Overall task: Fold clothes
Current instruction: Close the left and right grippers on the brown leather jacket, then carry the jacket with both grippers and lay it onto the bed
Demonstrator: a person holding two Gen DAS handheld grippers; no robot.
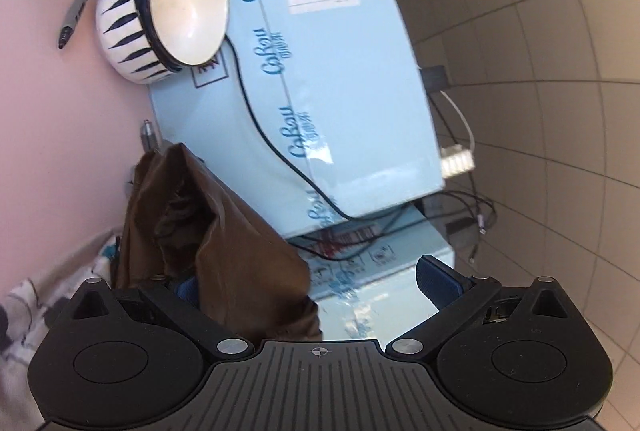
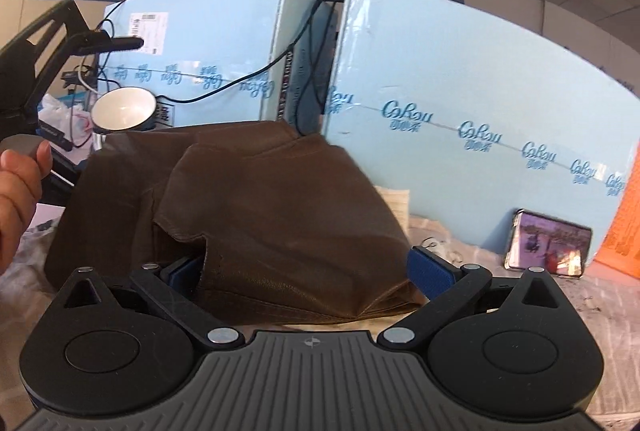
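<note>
A brown garment (image 2: 256, 215) lies folded in a heap on the table in front of the light blue boxes. In the left wrist view the same brown cloth (image 1: 224, 243) drapes over the left finger, near the box edge. My left gripper (image 1: 312, 283) is open, its right blue pad (image 1: 436, 281) bare, its left pad mostly hidden by cloth. My right gripper (image 2: 308, 271) is open wide, its jaws spread on either side of the garment's near edge, the cloth between the two blue pads. The other gripper and a hand (image 2: 20, 187) show at the left of the right wrist view.
Light blue cardboard boxes (image 2: 460, 79) stand behind the garment, with black cables over them. A striped white bowl (image 1: 160, 15) and a marker pen (image 1: 82, 3) lie on the pink table. A phone (image 2: 548, 243) leans against a box. A patterned cloth (image 1: 24, 315) lies at left.
</note>
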